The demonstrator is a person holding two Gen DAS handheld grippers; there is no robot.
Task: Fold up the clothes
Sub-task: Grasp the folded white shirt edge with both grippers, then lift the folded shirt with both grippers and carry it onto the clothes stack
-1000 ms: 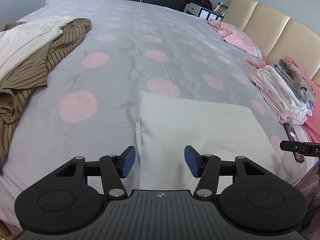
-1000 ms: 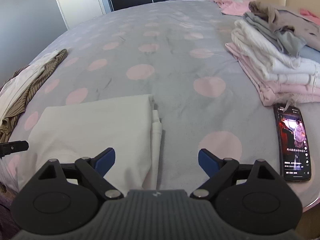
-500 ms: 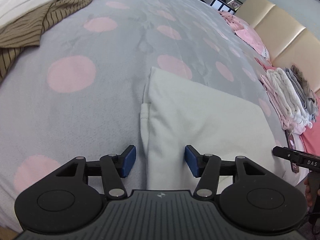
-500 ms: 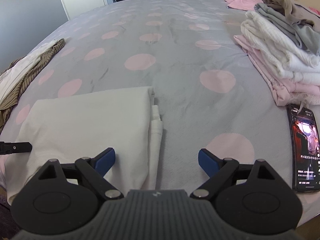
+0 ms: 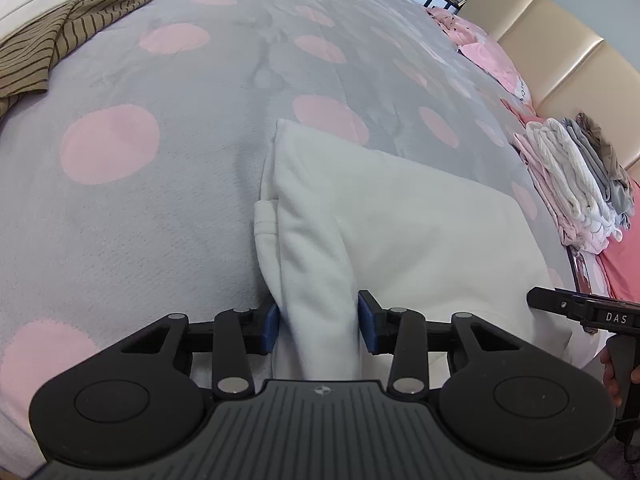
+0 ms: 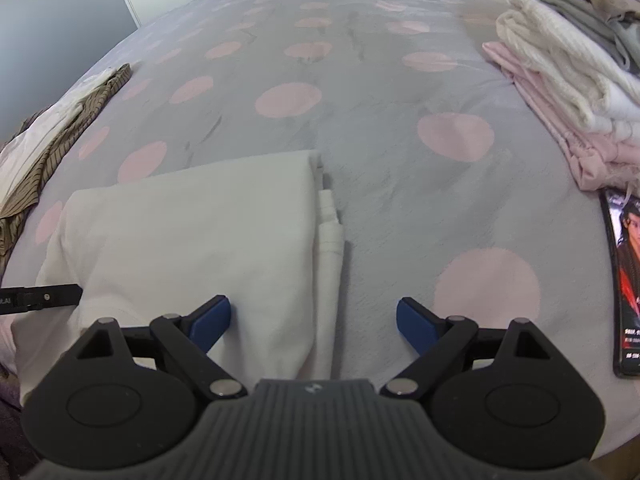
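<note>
with my left gripper [image 5: 318, 322] pinching the folded white garment's [image 5: 400, 232] 9 o'clock edge and my right gripper [image 6: 314, 318] spread wide over its other edge, another fold looks due; folded stack [image 6: 568, 68] at 2 o'clock, striped heap [image 5: 76, 28] waiting at 10.

The folded garment [image 5: 400, 216] lies on the bed [image 5: 168, 208] just before me, its left edge between my left gripper [image 5: 319, 322] fingers. Right of it sits the stack of folded clothes [image 6: 568, 80], a phone [image 6: 624, 280] before that; far left, a loose heap [image 5: 60, 32]
</note>
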